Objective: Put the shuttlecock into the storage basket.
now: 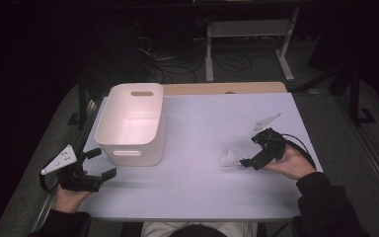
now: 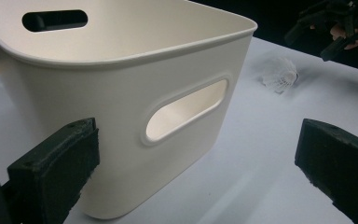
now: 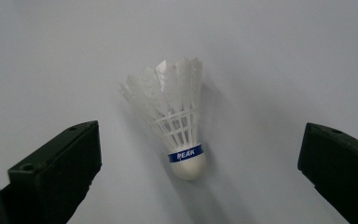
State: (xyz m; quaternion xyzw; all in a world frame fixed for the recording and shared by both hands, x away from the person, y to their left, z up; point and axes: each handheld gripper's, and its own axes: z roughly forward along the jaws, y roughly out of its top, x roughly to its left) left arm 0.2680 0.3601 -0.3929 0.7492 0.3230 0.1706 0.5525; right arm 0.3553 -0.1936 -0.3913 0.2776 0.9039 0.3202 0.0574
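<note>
A white feather shuttlecock [image 1: 229,158] with a blue band lies on its side on the pale table [image 1: 202,192], right of centre. In the right gripper view the shuttlecock [image 3: 179,126] points its cork toward me, between the wide-apart jaws of my right gripper [image 3: 198,172] and touched by neither. My right gripper [image 1: 250,150] is open just right of it. A white plastic bin [image 1: 133,123] with handle slots stands at the left. My left gripper [image 1: 102,163] is open and holds nothing, close to the bin's near left corner [image 2: 121,102].
The left gripper view looks past the bin to the shuttlecock [image 2: 279,74] and the right gripper [image 2: 340,28] farther off. A wooden strip [image 1: 227,88] runs along the table's far edge. Beyond it are a desk frame [image 1: 246,34] and floor cables.
</note>
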